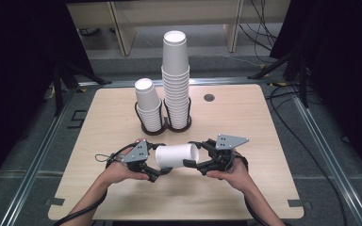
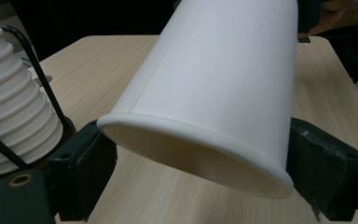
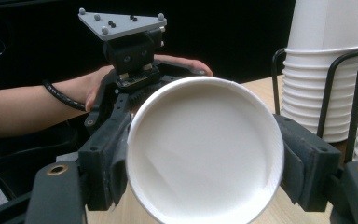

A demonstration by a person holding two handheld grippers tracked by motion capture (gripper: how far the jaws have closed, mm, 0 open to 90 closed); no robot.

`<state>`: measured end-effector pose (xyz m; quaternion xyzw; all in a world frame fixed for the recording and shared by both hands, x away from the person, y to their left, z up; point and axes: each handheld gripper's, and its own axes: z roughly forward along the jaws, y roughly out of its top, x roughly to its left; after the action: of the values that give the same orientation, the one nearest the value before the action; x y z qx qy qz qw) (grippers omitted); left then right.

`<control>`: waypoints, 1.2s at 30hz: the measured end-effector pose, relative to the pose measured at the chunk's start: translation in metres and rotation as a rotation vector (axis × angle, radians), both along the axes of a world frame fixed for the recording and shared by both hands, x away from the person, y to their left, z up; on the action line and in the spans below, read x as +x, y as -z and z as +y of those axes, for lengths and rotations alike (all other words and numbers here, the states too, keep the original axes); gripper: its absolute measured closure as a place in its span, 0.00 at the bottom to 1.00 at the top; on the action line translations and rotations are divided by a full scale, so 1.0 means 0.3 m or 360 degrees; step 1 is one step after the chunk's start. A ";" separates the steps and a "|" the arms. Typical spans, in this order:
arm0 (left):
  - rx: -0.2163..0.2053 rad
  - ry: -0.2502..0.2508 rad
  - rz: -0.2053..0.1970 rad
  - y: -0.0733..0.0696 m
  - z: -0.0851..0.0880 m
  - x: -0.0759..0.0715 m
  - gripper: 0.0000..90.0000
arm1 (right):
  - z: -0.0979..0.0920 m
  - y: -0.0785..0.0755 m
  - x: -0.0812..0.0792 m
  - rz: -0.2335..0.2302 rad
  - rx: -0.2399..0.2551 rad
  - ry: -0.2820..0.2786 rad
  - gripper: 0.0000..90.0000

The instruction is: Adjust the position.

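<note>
wood table (image 1: 264, 188), cup stacks (image 1: 175, 80) far; left gripper (image 1: 156, 173) and right gripper (image 1: 194, 154) apparently both pinch sideways paper cup (image 1: 176, 155).

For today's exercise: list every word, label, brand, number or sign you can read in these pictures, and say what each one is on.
None can be read.
The held cup is plain white, and so are the two cup stacks.
The grippers' grey plates carry small studs and screws, no lettering.
The table is bare wood with no markings.
</note>
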<state>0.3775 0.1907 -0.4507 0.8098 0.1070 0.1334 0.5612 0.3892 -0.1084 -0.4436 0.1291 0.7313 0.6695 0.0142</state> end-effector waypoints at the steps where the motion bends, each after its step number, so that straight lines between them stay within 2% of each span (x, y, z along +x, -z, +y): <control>1: -0.0001 0.0009 -0.0004 -0.001 -0.001 0.002 0.16 | -0.001 -0.001 0.000 0.0002 -0.0009 0.0000 0.30; 2: 0.0027 -0.0002 -0.0008 -0.006 0.002 -0.001 0.16 | -0.002 -0.001 0.002 -0.0009 -0.0014 0.0000 0.30; 3: 0.0039 -0.0001 -0.0021 -0.008 0.004 0.000 0.17 | -0.005 -0.003 0.000 0.0014 -0.0035 -0.0007 0.30; 4: 0.0027 0.0002 -0.0013 -0.007 0.002 -0.001 0.17 | -0.001 -0.001 0.001 0.0010 0.0001 -0.0008 0.30; 8: 0.0039 0.0015 -0.0013 -0.008 0.004 -0.001 0.19 | -0.002 0.000 0.005 -0.0006 0.0003 -0.0014 0.30; 11: 0.0045 0.0015 -0.0014 -0.009 0.004 0.000 0.19 | -0.001 0.000 -0.002 0.0039 0.0002 -0.0011 0.30; 12: 0.0046 0.0015 -0.0015 -0.010 0.005 0.000 0.19 | -0.001 0.001 0.002 0.0022 0.0006 -0.0021 0.30; 13: 0.0050 0.0016 -0.0016 -0.010 0.005 0.000 0.20 | -0.005 -0.001 0.001 0.0037 -0.0026 -0.0026 0.30; 14: 0.0053 0.0015 -0.0019 -0.011 0.006 0.000 0.20 | -0.006 -0.002 0.003 0.0008 -0.0040 -0.0012 0.30; 15: 0.0052 0.0015 -0.0020 -0.011 0.006 0.000 0.21 | -0.002 0.001 0.000 0.0039 -0.0004 -0.0012 0.30; 16: 0.0059 0.0016 -0.0022 -0.012 0.006 0.000 0.21 | -0.003 0.001 -0.005 0.0083 -0.0014 -0.0005 0.29; 17: 0.0065 0.0019 -0.0024 -0.012 0.007 0.000 0.21 | -0.002 0.002 0.001 0.0049 -0.0013 -0.0012 0.29; 21: 0.0068 0.0025 -0.0011 -0.013 0.006 0.000 0.23 | -0.003 0.003 -0.001 0.0072 -0.0029 -0.0011 0.29; 22: 0.0087 0.0032 0.0001 -0.015 0.007 0.000 0.23 | -0.001 0.003 0.005 0.0014 -0.0011 0.0003 0.29; 23: 0.0084 0.0033 0.0006 -0.016 0.007 0.001 0.24 | -0.001 0.004 0.006 0.0010 -0.0005 -0.0006 0.29; 24: 0.0060 0.0040 0.0011 -0.015 0.005 0.002 0.25 | -0.002 0.004 0.002 0.0022 0.0001 0.0014 0.29; 26: 0.0061 0.0041 0.0008 -0.016 0.005 0.002 0.25 | -0.004 0.003 -0.004 0.0084 -0.0004 0.0000 0.29; 27: 0.0063 0.0041 0.0008 -0.016 0.004 0.002 0.25 | -0.005 0.001 0.001 0.0028 0.0003 0.0018 0.29; 28: 0.0062 0.0043 0.0003 -0.016 0.004 0.003 0.25 | -0.006 0.001 -0.003 0.0067 -0.0012 0.0013 0.29; 29: 0.0062 0.0043 0.0003 -0.016 0.004 0.003 0.25 | -0.006 0.001 -0.004 0.0076 -0.0014 0.0011 0.29; 30: 0.0093 0.0036 -0.0003 -0.020 0.005 0.003 0.25 | -0.005 0.001 0.004 0.0010 0.0001 0.0025 0.29; 34: 0.0106 0.0041 0.0000 -0.023 0.007 0.003 0.26 | -0.006 0.003 0.003 0.0033 -0.0017 0.0017 0.29; 35: 0.0118 0.0054 0.0005 -0.026 0.010 0.004 0.26 | -0.007 0.003 -0.001 0.0077 -0.0028 0.0018 0.28; 36: 0.0121 0.0056 0.0006 -0.027 0.010 0.003 0.27 | -0.009 0.004 0.002 0.0058 -0.0039 0.0018 0.28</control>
<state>0.3785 0.1938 -0.4427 0.8327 0.0887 0.1259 0.5319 0.3900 -0.1109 -0.4447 0.1454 0.7389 0.6579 0.0062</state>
